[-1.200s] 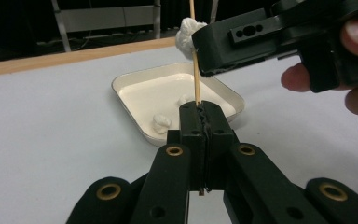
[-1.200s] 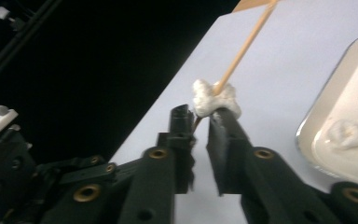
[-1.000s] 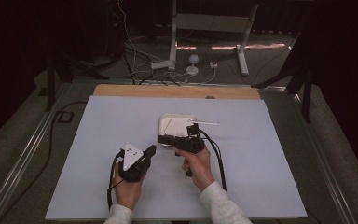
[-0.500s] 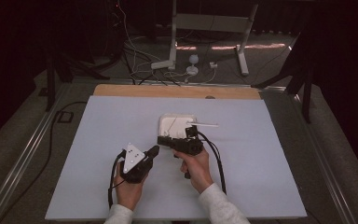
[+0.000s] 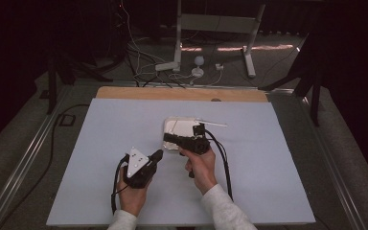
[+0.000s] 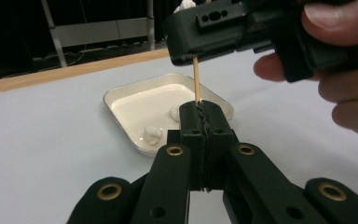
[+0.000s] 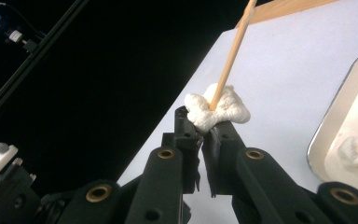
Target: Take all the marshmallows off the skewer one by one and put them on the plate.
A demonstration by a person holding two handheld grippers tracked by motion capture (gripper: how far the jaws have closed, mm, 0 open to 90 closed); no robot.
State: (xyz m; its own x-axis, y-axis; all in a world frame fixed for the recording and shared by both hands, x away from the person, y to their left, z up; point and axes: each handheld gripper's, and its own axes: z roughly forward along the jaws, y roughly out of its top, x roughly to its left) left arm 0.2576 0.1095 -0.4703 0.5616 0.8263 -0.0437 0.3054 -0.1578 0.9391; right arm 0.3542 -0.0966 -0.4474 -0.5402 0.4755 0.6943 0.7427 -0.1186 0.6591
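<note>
A person's left tool (image 6: pixel 200 109) gripped the lower end of a wooden skewer (image 6: pixel 196 79), jaws pressed tight together on it, at the near middle of the pale tabletop (image 5: pixel 278 143). The right tool (image 7: pixel 200 130), held crosswise above it, had just been closing its jaws and now pinched a white doughy lump (image 7: pixel 216 109) threaded on the skewer. Just beyond both tools sat a white tray (image 6: pixel 121 95) holding two more lumps (image 6: pixel 151 134).
</note>
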